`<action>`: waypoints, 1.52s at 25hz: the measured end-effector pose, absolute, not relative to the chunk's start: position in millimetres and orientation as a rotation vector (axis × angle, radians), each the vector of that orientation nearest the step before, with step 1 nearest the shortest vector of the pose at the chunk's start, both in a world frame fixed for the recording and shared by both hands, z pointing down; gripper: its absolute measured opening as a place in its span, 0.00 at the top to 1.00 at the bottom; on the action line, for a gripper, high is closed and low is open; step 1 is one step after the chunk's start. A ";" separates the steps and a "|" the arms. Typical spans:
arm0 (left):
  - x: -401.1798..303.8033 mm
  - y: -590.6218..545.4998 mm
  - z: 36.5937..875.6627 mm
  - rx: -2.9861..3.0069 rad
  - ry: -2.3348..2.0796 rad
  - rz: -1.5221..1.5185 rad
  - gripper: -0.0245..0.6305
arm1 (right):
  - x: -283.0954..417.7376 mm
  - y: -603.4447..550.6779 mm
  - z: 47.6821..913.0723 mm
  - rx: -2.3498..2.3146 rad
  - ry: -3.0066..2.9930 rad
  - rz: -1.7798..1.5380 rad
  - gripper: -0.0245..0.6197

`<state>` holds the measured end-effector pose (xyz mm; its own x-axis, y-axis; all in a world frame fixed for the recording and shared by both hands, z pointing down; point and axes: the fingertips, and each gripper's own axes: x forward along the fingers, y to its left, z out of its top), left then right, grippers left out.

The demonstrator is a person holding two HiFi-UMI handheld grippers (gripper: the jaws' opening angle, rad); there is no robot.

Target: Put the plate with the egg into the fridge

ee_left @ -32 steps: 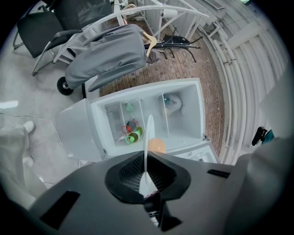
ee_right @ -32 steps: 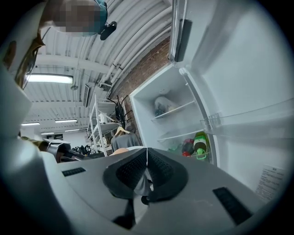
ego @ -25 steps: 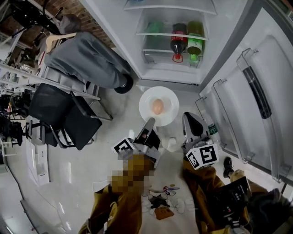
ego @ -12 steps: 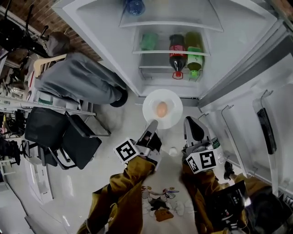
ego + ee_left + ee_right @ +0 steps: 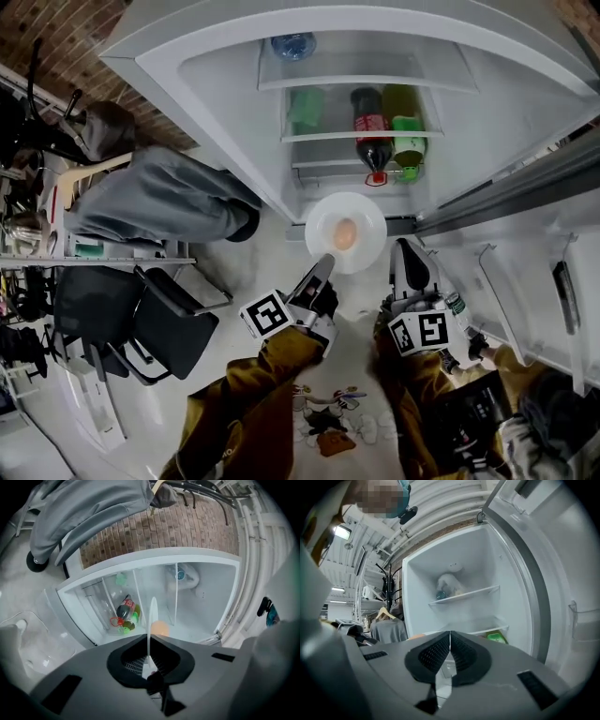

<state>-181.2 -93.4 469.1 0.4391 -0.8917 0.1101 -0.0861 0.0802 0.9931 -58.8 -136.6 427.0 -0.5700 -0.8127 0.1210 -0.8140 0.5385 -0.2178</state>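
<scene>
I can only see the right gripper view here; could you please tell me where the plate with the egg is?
Observer: The left tongs are shut on the near rim of the plate. The plate is in front of the open fridge, not yet inside it.
Operator: Thank you. Is the egg sitting safely on it?
Observer: The egg sits near the plate's middle, away from the rim.
Operator: And what is in the fridge lower down?
Observer: A dark bottle with a red label is there, right beside a green bottle.
</scene>
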 end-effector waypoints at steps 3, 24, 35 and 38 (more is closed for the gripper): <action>-196.7 -100.7 468.0 1.383 -0.930 -0.730 0.94 | -74.8 -142.3 423.7 1.491 -2.722 0.406 0.95; -206.3 -132.2 456.9 1.392 -0.867 -0.752 0.94 | -95.6 -154.9 416.8 1.472 -2.710 0.385 0.95; -185.1 -158.5 456.0 1.400 -0.879 -0.740 0.94 | -84.6 -169.6 411.8 1.439 -2.711 0.336 0.95; -176.9 -167.0 455.2 1.397 -0.877 -0.739 0.94 | -78.5 -173.8 410.1 1.443 -2.713 0.331 0.95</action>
<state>-176.9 -167.0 455.2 0.5031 -0.8604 0.0816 -0.0655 0.0562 0.9963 -78.5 -173.8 410.1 -0.5631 -0.8136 0.1449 -0.8245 0.5415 -0.1642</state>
